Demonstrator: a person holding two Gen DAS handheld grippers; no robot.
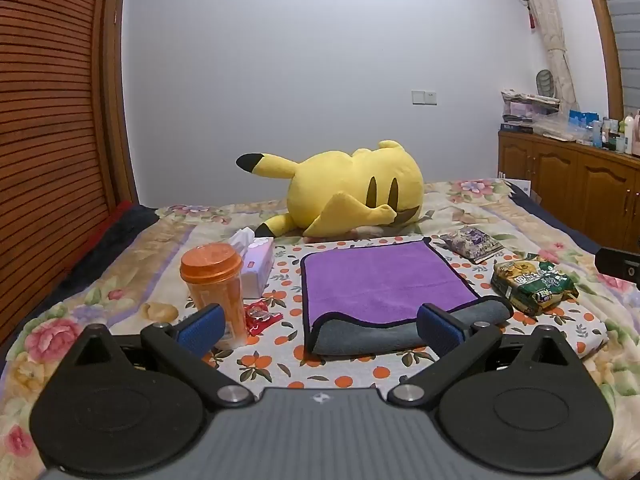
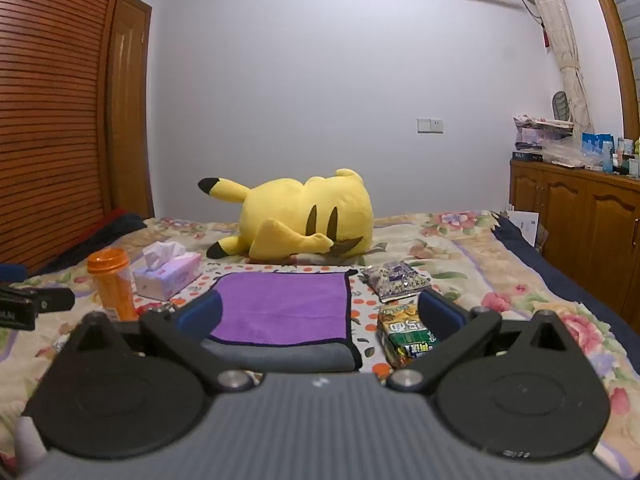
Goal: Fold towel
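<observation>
A purple towel [image 1: 380, 280] with a black border lies on an orange-patterned cloth [image 1: 344, 376] on the bed. It is folded over, and its grey underside [image 1: 380, 334] shows along the near edge. My left gripper [image 1: 320, 330] is open and empty, just in front of that near edge. In the right wrist view the towel [image 2: 280, 304] lies ahead, with a grey strip at the front. My right gripper [image 2: 320, 316] is open and empty, and its left finger [image 2: 200, 314] hides the towel's near left corner.
An orange cup [image 1: 218, 284], a tissue box [image 1: 256, 264] and a red wrapper [image 1: 262, 316] sit left of the towel. A green snack packet [image 1: 532, 284] and a purple packet [image 1: 472, 242] lie to its right. A yellow plush toy [image 1: 352, 188] lies behind. Wooden cabinets [image 1: 576, 184] stand right.
</observation>
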